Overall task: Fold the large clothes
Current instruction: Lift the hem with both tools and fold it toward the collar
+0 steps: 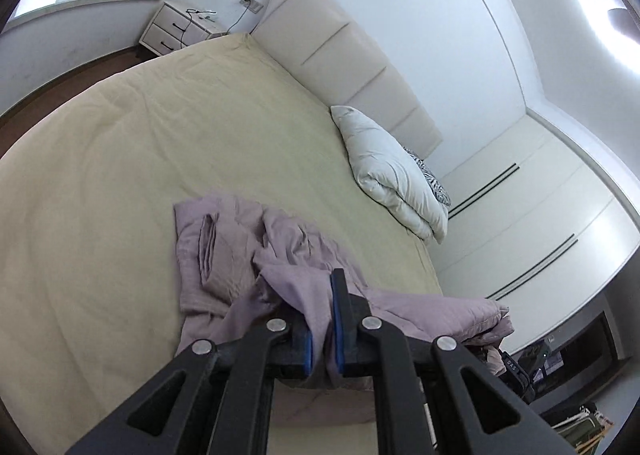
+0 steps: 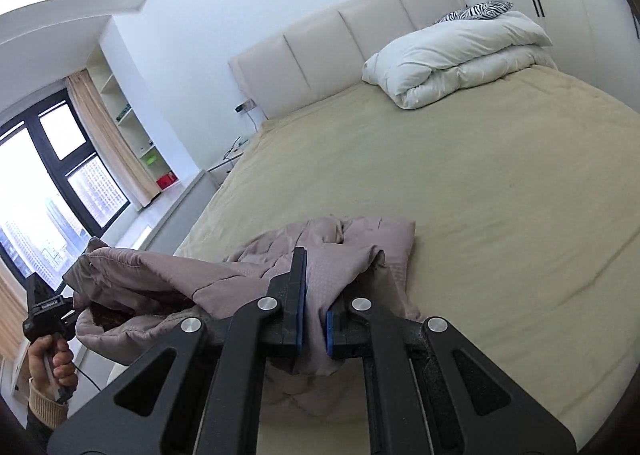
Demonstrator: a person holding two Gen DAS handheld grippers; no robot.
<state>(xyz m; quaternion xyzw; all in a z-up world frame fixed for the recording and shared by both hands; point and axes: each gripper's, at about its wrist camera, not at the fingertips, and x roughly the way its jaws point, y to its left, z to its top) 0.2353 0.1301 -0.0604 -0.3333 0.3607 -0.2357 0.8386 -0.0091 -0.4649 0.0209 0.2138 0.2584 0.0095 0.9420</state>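
A mauve quilted garment [image 1: 224, 251] lies partly bunched on the near part of a wide bed [image 1: 120, 175], with the rest of it lifted off the beige sheet by two black tongs. The left tongs [image 1: 320, 319] pinch a fold of the fabric between their blue-lined pads [image 1: 335, 319], the cloth pulled up in a ridge that runs back down to the crumpled heap on the sheet. The right tongs [image 2: 314, 309] are likewise pressed together on a pleat of the same garment, the material squeezed flat between the blue pads and draping below them. In the right wrist view the garment stretches away to the left in a sagging span, its dark lining showing in an open fold, up to the left tongs [image 2: 34, 289], gripped by a person's hand [image 2: 52, 365] in a tan knit cuff. At the far side of the bed a folded white duvet [image 2: 456, 59] rests against the padded cream headboard [image 2: 340, 59], with a zebra-striped cushion [image 2: 476, 11] tucked behind it. A white nightstand [image 1: 176, 25] with two drawers stands beside the headboard, a cable trailing across its top. White wardrobe doors [image 1: 532, 207] line the wall on one side of the bed, and a dark-framed window [image 2: 52, 183] with a beige curtain fills the other.
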